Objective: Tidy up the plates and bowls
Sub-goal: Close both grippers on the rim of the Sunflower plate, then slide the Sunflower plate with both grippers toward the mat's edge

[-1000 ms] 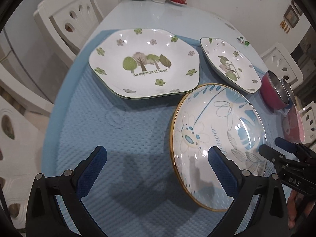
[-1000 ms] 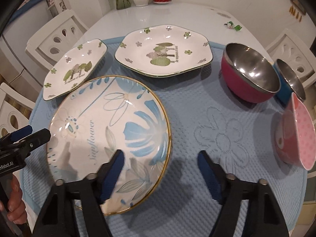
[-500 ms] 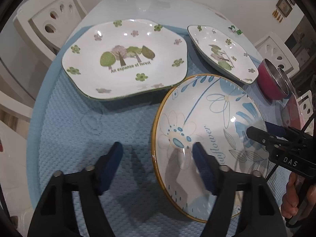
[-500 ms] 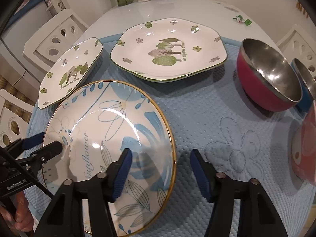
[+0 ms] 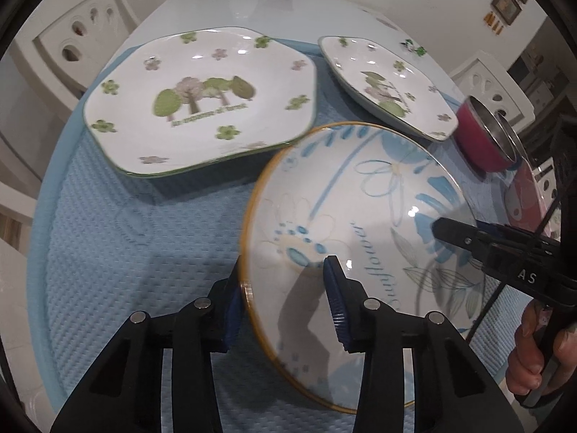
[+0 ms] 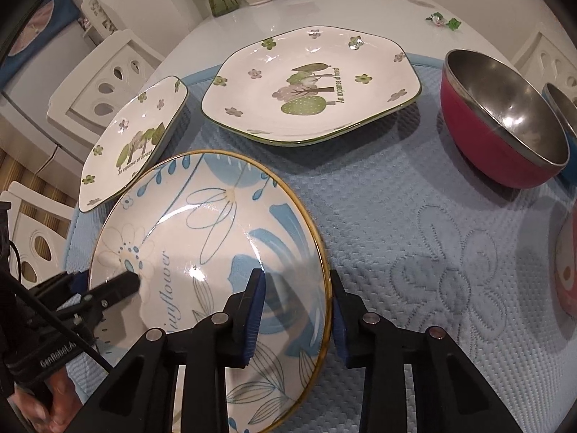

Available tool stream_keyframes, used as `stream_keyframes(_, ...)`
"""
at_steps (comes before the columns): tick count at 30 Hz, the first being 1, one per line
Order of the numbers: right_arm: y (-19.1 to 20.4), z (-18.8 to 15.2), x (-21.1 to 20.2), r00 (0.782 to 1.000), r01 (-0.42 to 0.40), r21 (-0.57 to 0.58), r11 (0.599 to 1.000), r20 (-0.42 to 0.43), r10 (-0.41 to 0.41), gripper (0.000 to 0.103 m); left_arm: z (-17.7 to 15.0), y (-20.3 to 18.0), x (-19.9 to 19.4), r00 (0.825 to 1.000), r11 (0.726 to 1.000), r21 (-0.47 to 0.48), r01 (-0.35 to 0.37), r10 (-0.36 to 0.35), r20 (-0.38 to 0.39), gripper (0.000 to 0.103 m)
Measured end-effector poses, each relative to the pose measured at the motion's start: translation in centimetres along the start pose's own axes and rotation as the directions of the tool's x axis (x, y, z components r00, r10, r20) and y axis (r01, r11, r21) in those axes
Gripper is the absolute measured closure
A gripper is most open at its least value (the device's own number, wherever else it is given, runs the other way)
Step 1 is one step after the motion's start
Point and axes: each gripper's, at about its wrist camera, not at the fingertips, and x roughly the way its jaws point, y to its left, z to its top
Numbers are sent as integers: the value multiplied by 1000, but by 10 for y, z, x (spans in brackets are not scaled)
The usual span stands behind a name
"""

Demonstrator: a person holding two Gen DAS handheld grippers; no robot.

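Glazed, stiff, slick and breakable, best pinched at opposite rims: sunflower plate [image 5: 360,223] at lower centre of both views on the blue mat [image 6: 414,216], left gripper [image 5: 285,306] and right gripper [image 6: 295,315] straddling its gold edge, clamp not yet certain.

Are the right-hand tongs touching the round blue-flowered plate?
Cannot tell. In the right wrist view the right-hand tongs straddle the round blue-flowered plate rim, but contact is unclear.
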Motion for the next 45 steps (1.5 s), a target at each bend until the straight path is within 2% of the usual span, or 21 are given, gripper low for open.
stream_keyframes(13, 4, -8, -13, 1000, 4, -53, 999, 4, -4, 71, -3, 2, -7, 1000, 1000, -10, 20, -20, 12, 66)
stream_keyframes(25, 23, -23, -51, 1000, -11, -22, 1000, 18, 12, 70, -16, 1, -54, 999, 1000, -19, 0, 1, 52, 66)
stream_keyframes(30, 45, -46, -62, 999, -31, -30, 999, -19, 30, 71, -35, 12, -77, 998, 999, -42, -18, 20, 51, 66)
stream_keyframes(35, 63, -71, -57, 995, -69, -34, 997, -79, 66, 71, -60, 24, -90, 997, 996, -64, -69, 71, 35, 66)
stream_keyframes(41, 79, -92, -42, 987, -71, -58, 996, -146, 62, 71, -92, 40, -86, 997, 992, -97, -75, 73, -23, 66)
stream_keyframes(45, 77, -99, -30, 981, -62, -46, 997, -186, 53, 71, -103, 40, -76, 996, 991, -104, -86, 82, -38, 66)
